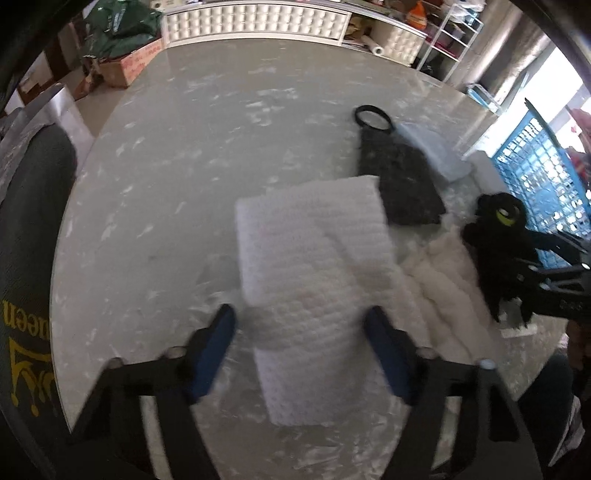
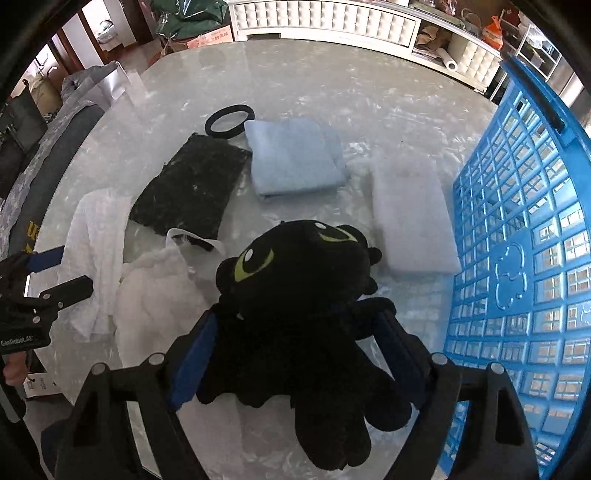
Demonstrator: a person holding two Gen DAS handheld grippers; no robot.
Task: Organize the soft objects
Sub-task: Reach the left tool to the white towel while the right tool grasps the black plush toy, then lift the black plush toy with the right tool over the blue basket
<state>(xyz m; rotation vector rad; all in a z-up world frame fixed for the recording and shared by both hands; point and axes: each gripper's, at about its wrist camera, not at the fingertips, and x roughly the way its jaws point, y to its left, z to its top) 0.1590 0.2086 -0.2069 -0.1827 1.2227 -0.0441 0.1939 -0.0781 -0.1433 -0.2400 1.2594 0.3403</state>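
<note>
My right gripper [image 2: 299, 332] is shut on a black plush dragon [image 2: 295, 288] with green eyes and holds it above the table beside the blue basket [image 2: 517, 236]. The plush also shows in the left wrist view [image 1: 498, 236]. My left gripper [image 1: 301, 328] is open, its fingers on either side of a folded white knit towel [image 1: 310, 273], just above it. The left gripper shows in the right wrist view [image 2: 62, 273]. On the table lie a dark pad [image 2: 192, 184], a black ring [image 2: 229, 120], a light blue cloth [image 2: 295, 155], a white foam pad [image 2: 410, 214] and a fluffy white item [image 2: 155, 295].
The marble table [image 1: 166, 166] has a rounded edge at the left. A dark chair back [image 1: 29, 258] stands at the left. White cabinets [image 1: 258, 22] and boxes stand beyond the far edge.
</note>
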